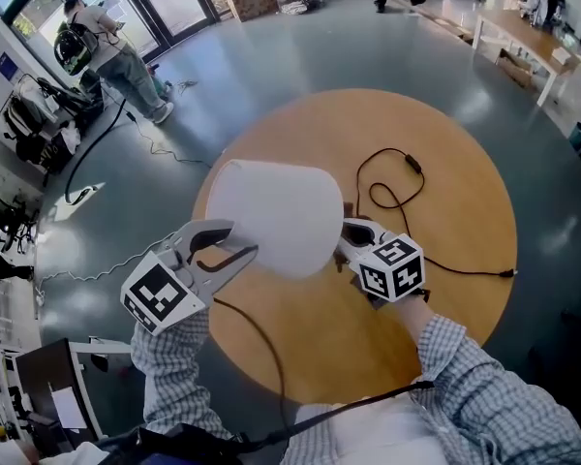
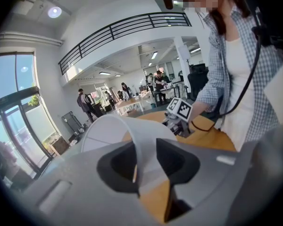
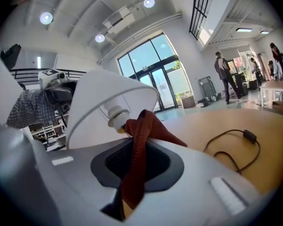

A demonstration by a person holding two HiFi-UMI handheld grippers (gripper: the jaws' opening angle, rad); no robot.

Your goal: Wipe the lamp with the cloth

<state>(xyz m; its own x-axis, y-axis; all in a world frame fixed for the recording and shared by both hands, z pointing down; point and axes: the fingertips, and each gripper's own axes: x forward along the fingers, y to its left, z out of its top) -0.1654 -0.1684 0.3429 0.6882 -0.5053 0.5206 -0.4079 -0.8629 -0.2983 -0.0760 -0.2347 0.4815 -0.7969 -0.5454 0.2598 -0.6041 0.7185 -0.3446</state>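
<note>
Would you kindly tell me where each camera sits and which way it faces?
Head view: on the head, facing down at table, lampshade, left claw, right claw; sleeves show.
Left gripper view: on left claw, facing the person's torso; jaws pinch the lampshade.
Right gripper view: on right claw, facing glass doors; jaws hold the cloth.
Shared: all see the lampshade.

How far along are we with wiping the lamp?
Done: left claw clamps the lampshade by its rim; right claw pinches the red cloth. In hand: cloth sits by the socket inside the shade. Left: the wiping itself; how much is already clean can't be told.
</note>
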